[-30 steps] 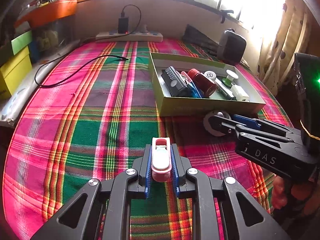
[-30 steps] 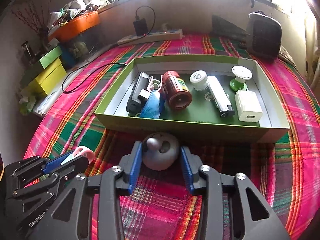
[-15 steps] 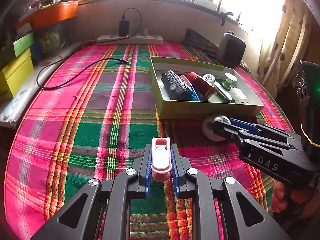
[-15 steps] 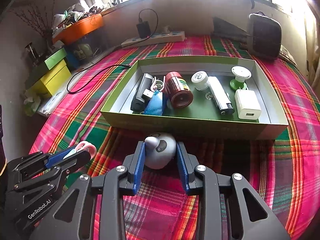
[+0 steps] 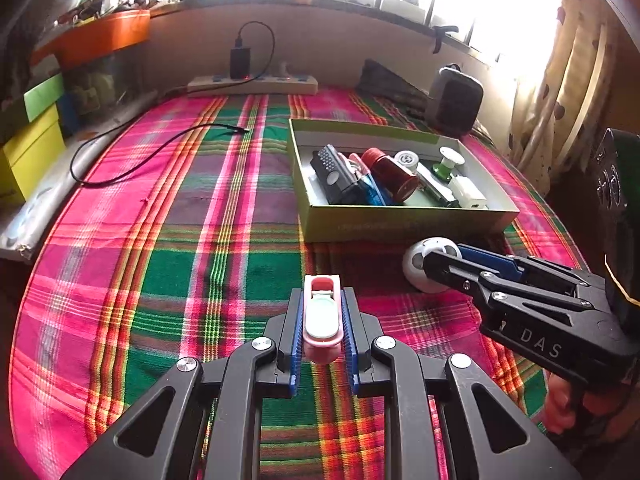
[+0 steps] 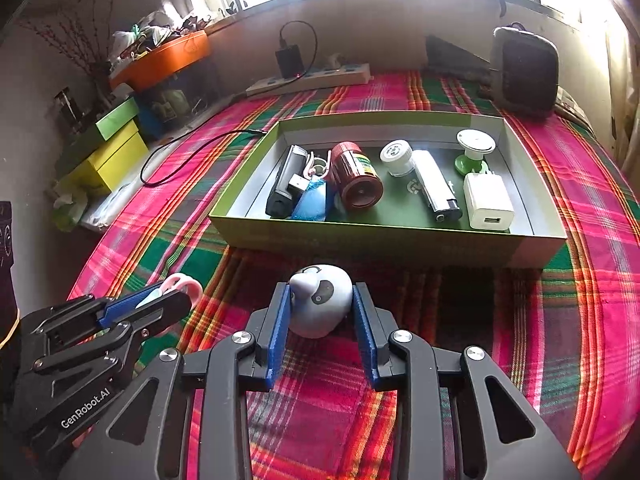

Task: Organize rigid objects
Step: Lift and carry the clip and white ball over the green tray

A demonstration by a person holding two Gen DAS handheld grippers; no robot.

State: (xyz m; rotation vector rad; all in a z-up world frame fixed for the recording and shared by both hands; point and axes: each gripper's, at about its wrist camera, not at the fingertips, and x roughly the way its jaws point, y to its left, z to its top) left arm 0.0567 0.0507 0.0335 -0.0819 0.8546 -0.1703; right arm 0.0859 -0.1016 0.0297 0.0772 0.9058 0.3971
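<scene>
Lift is the change: right hand-held gripper (image 6: 320,312) now grips the panda ball (image 6: 320,306), raised. Left hand-held gripper (image 5: 322,320) clamps the pink clip (image 5: 322,316); green box (image 6: 384,236) ahead awaits both.

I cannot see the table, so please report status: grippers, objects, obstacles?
Left gripper shut on pink clip. Right gripper shut on panda ball. Green box ahead, already holding items. Path unobstructed.

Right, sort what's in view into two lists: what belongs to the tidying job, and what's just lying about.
Part of the job:
- pink clip, held in the left gripper
- round white panda-faced object, held in the right gripper
- green box, the sorted items in it

Just lying about:
- power strip
- black cable
- yellow box
- orange tray
- dark speaker
</scene>
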